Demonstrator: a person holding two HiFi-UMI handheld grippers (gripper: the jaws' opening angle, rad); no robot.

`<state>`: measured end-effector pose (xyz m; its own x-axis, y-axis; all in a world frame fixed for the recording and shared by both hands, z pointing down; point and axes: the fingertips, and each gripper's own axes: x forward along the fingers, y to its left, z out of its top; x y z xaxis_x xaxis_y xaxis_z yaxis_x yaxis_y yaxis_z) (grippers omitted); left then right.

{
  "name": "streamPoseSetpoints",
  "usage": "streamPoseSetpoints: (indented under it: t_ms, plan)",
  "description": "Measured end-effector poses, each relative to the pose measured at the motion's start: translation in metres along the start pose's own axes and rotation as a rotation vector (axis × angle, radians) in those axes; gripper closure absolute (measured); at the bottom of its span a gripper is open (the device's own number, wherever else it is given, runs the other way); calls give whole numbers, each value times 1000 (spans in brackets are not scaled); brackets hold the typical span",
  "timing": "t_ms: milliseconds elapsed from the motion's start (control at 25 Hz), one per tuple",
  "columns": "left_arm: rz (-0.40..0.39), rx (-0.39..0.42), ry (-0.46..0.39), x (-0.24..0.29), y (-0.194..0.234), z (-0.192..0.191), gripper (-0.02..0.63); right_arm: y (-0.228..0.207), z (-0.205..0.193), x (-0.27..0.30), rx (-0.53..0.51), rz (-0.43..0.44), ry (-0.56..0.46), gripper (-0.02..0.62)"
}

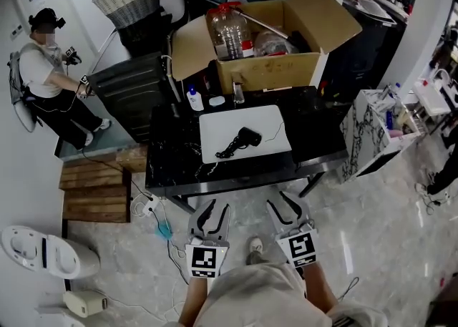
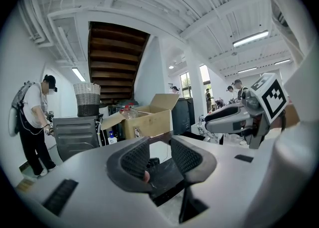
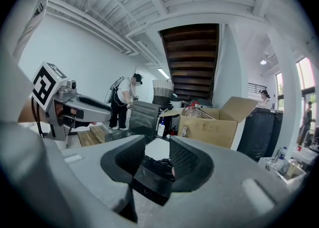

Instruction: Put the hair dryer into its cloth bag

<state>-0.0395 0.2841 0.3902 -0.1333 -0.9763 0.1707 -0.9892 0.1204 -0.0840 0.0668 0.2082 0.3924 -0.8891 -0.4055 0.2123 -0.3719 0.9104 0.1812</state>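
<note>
A black hair dryer [image 1: 243, 139] with its coiled cord lies on a white cloth bag [image 1: 215, 129] spread flat in the middle of the black table [image 1: 315, 147]. Both grippers hang side by side short of the table's near edge, pointing at it. My left gripper [image 1: 213, 207] and my right gripper [image 1: 284, 200] each have their jaws drawn together with nothing between them. In the left gripper view the hair dryer [image 2: 153, 162] shows far off beyond the jaws. The right gripper view shows the hair dryer [image 3: 158, 164] on the bag [image 3: 157, 149] the same way.
An open cardboard box [image 1: 265, 68] holding plastic bottles stands at the table's back. A spray bottle [image 1: 193, 98] is beside it. A person [image 1: 43, 68] stands far left by a dark cabinet [image 1: 136, 93]. A marbled cabinet [image 1: 365, 132] is at the right; cables and a power strip [image 1: 150, 207] lie on the floor.
</note>
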Motion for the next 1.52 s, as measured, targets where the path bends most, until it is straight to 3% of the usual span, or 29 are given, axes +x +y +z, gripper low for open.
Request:
streamPoseSetpoints:
  t_ms: [200, 360, 600, 960, 1160, 1400, 1520]
  plan:
    - [14, 7, 7, 25, -3, 9, 474, -25, -2, 15, 41, 19, 13, 442]
    - [33, 10, 16, 45, -5, 12, 476, -44, -1, 29, -17, 55, -15, 442]
    - [55, 7, 16, 71, -7, 21, 476, -67, 0, 44, 33, 82, -3, 442]
    - [89, -12, 36, 96, -5, 20, 477, -89, 2, 70, -37, 143, -36, 442]
    - [88, -13, 33, 112, -4, 22, 477, -101, -2, 76, -8, 134, -23, 442]
    - [78, -13, 33, 128, 1, 21, 477, -112, -3, 89, -48, 133, -41, 442]
    - [74, -13, 35, 136, 6, 20, 477, -113, -1, 95, 13, 120, -22, 442]
